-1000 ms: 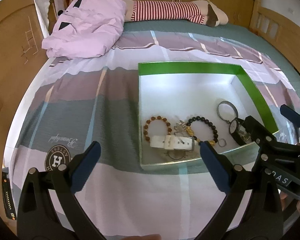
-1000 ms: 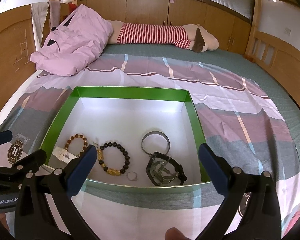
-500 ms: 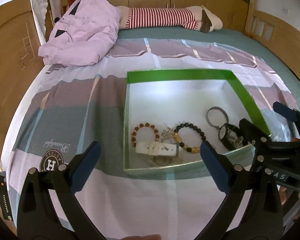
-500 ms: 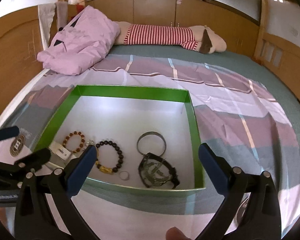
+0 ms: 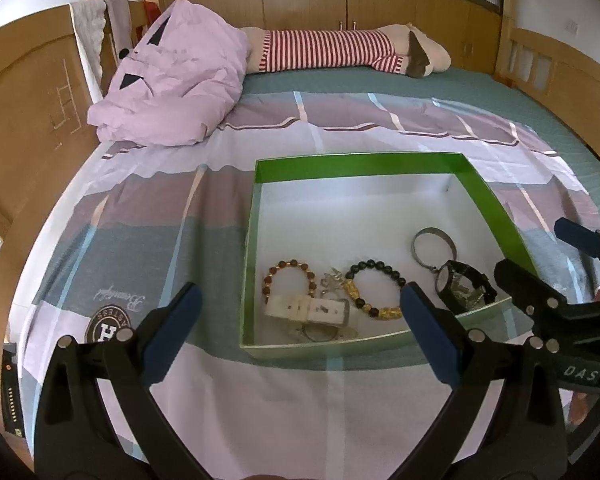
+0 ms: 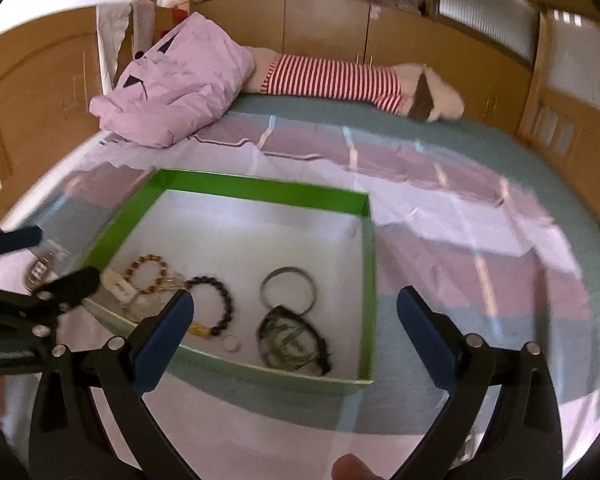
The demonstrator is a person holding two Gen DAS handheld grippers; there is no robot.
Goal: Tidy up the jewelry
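Left wrist: box [image 5: 256,216] beyond parted gripper [image 5: 300,312]

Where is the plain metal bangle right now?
Inside the green box, right of the black bead bracelet, touching the black watch at its near edge.

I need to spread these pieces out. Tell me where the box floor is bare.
The far half of the green box, behind the silver bangle and the brown bead bracelet, is bare. The near edge is crowded: black bead bracelet, white strap, black watch.
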